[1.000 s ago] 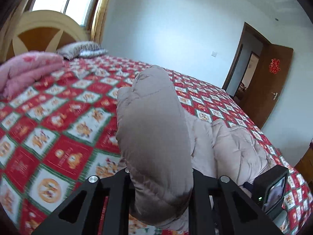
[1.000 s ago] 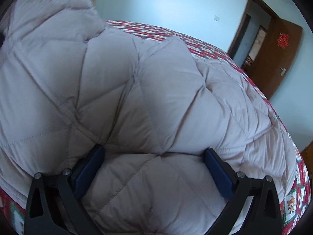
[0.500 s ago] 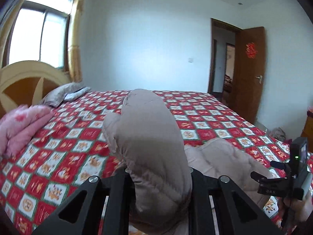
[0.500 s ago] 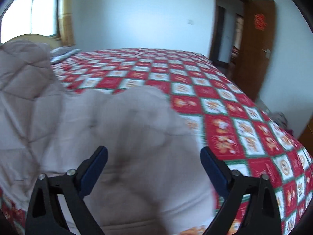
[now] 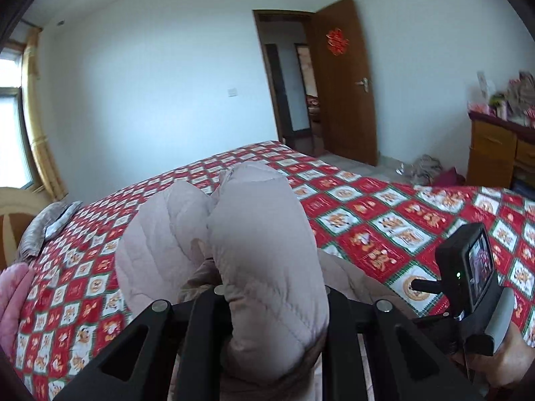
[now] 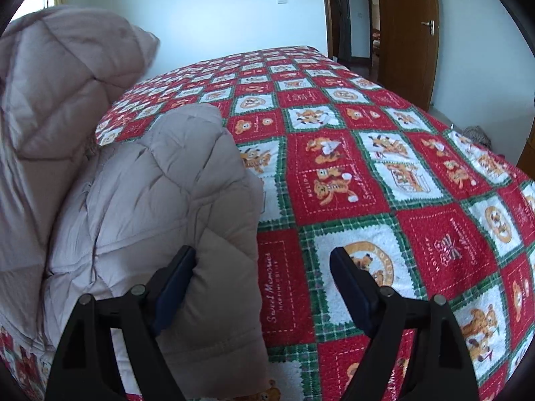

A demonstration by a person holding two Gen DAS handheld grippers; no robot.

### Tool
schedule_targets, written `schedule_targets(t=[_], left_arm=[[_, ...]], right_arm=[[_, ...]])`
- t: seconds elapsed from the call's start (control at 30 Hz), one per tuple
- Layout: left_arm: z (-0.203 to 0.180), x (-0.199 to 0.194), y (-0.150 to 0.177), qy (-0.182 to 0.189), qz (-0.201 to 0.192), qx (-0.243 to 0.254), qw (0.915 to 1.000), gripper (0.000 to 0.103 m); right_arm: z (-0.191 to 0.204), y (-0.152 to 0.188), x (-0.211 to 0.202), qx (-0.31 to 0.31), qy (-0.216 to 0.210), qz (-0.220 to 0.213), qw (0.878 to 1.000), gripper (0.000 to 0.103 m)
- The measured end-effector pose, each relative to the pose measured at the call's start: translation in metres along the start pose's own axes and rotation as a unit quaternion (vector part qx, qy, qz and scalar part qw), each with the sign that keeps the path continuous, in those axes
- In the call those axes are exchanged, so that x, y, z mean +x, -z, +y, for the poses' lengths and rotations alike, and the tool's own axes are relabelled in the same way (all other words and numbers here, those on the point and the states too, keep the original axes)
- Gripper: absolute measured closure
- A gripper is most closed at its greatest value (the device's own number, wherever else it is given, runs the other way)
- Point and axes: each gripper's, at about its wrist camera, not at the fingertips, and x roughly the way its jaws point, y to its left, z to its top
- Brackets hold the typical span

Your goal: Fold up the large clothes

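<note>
My left tool (image 5: 274, 304) is clamped on the beige quilted puffer coat (image 5: 264, 250) raised above the red patchwork bed (image 5: 384, 220); my right tool (image 6: 264, 287) gapes, coat bulk (image 6: 160, 207) lying leftward.

Soft daylight is entering from the window (image 5: 11, 127) at far left, evenly lighting the white wall (image 5: 160, 107). Fisheye bending is curving the door (image 5: 344, 80); black vignetting is ringing both views. The nearest padded jacket (image 5: 267, 260) is looking blurred.
</note>
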Motion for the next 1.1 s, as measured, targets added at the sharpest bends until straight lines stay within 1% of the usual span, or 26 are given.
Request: schedule_targets(t=[0.07,0.1,0.13,0.17,0.2,0.27,0.3,0.33,0.4,0.5,0.53,0.57,0.6,0.63,0.67,0.7,0.77,0.8,0.83,0.87,0.9,0.93,0.97,1.0,1.03,1.1], left_arm=[[-0.016,0.008,0.003,0.010,0.007,0.016,0.9998,0.087],[-0.022,0.012,0.004,0.016,0.011,0.023,0.9996,0.087],[-0.028,0.015,0.007,0.021,0.015,0.029,0.9992,0.087],[-0.033,0.017,0.008,0.026,0.018,0.033,0.9990,0.087],[-0.038,0.020,0.010,0.033,0.021,0.037,0.9986,0.087],[-0.051,0.026,0.013,0.037,0.027,0.048,0.9978,0.087],[-0.056,0.029,0.015,0.036,0.029,0.055,0.9974,0.087],[-0.061,0.032,0.017,0.031,0.031,0.067,0.9968,0.086],[-0.071,0.041,0.020,0.024,0.034,0.088,0.9953,0.085],[-0.086,0.047,0.025,0.020,0.030,0.122,0.9919,0.075],[-0.091,0.044,0.026,0.013,0.025,0.132,0.9908,0.069],[-0.092,0.041,0.025,0.015,0.020,0.134,0.9906,0.065],[-0.092,0.034,0.023,0.026,0.008,0.129,0.9913,0.053],[-0.090,0.024,0.021,0.036,-0.008,0.119,0.9923,0.042],[-0.087,0.015,0.018,0.043,-0.025,0.111,0.9926,0.034],[-0.084,0.003,0.015,0.050,-0.046,0.105,0.9921,0.030],[-0.075,-0.025,0.007,0.053,-0.100,0.092,0.9894,0.020],[-0.067,-0.037,0.003,0.047,-0.123,0.082,0.9879,0.018],[-0.051,-0.050,-0.001,0.030,-0.149,0.060,0.9866,0.013],[-0.038,-0.055,-0.005,0.013,-0.160,0.039,0.9863,0.008],[-0.022,-0.056,-0.008,-0.016,-0.166,0.012,0.9859,0.007],[0.002,-0.054,-0.009,-0.061,-0.164,-0.024,0.9842,0.005],[0.020,-0.046,-0.008,-0.090,-0.152,-0.049,0.9831,0.002],[0.039,-0.033,-0.004,-0.124,-0.126,-0.072,0.9816,0.002],[0.060,-0.011,0.002,-0.157,-0.080,-0.095,0.9797,0.002],[0.084,0.024,0.015,-0.168,-0.015,-0.122,0.9781,0.002]], right_arm=[[-0.004,0.003,0.001,0.004,-0.009,0.001,1.000,0.019],[-0.006,0.004,0.002,0.007,-0.016,0.004,1.000,0.023],[-0.008,0.008,0.005,0.015,-0.040,0.019,0.999,0.036],[-0.008,0.011,0.008,0.020,-0.057,0.031,0.998,0.041],[-0.007,0.014,0.009,0.021,-0.065,0.037,0.997,0.046],[-0.003,0.020,0.008,0.014,-0.067,0.037,0.997,0.046],[-0.002,0.023,0.009,0.019,-0.077,0.041,0.996,0.049],[-0.002,0.025,0.009,0.026,-0.089,0.046,0.995,0.052],[-0.002,0.027,0.010,0.031,-0.095,0.046,0.994,0.052],[-0.004,0.028,0.014,0.035,-0.093,0.044,0.994,0.049],[-0.004,0.029,0.014,0.035,-0.094,0.044,0.994,0.049],[-0.005,0.030,0.013,0.035,-0.093,0.042,0.994,0.048],[-0.003,0.031,0.012,0.031,-0.090,0.039,0.995,0.048],[-0.002,0.031,0.011,0.028,-0.088,0.036,0.995,0.048],[-0.001,0.032,0.011,0.027,-0.086,0.034,0.995,0.047],[-0.001,0.033,0.011,0.026,-0.086,0.032,0.995,0.047],[-0.001,0.034,0.011,0.024,-0.084,0.029,0.996,0.046],[-0.001,0.034,0.011,0.022,-0.083,0.027,0.996,0.046],[-0.001,0.034,0.011,0.021,-0.081,0.026,0.996,0.046],[-0.002,0.034,0.012,0.021,-0.081,0.026,0.996,0.045],[-0.002,0.033,0.013,0.022,-0.082,0.026,0.996,0.045],[-0.002,0.033,0.012,0.022,-0.082,0.025,0.996,0.045],[-0.002,0.033,0.013,0.022,-0.081,0.025,0.996,0.045],[-0.001,0.032,0.013,0.020,-0.079,0.024,0.996,0.044],[0.000,0.032,0.013,0.019,-0.077,0.024,0.997,0.044],[0.001,0.031,0.014,0.018,-0.072,0.024,0.997,0.043]])
